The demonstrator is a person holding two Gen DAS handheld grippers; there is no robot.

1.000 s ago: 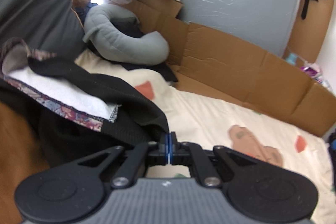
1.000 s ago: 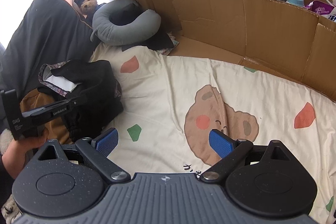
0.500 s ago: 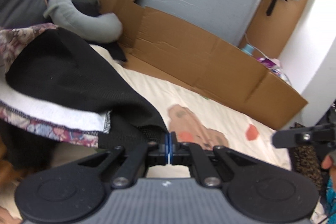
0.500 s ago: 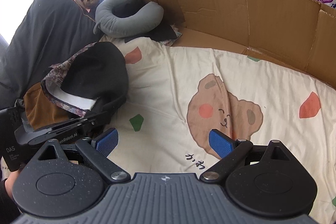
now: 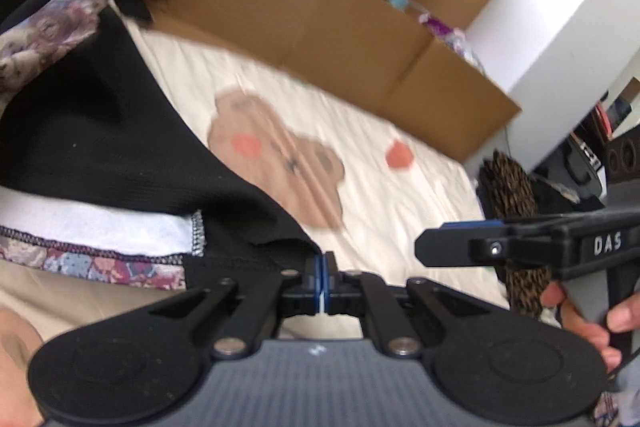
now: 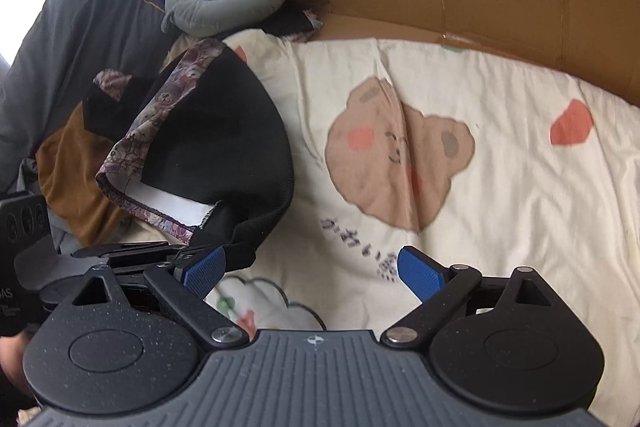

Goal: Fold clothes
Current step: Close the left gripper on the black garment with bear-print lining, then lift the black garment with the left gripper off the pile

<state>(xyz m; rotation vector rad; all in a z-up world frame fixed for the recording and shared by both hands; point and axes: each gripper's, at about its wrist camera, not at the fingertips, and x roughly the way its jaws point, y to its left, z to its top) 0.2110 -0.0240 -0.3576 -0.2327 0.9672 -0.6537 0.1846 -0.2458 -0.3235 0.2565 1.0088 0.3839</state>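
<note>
Left wrist | left gripper (image 5: pixel 322 273) pinching black garment (image 5: pixel 120 155) edge | right gripper (image 6: pixel 312 269) spread over sheet (image 6: pixel 520 211)

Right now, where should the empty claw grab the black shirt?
The right claw is open. It could take the black shirt at its loose lower hem, next to the corner that the left claw pinches, coming in low from the bear-print sheet side. That edge hangs free there.

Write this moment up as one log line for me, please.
left hand-held gripper: shut on black garment | right hand-held gripper: open, empty, over bedsheet | folding: not yet begun
</note>
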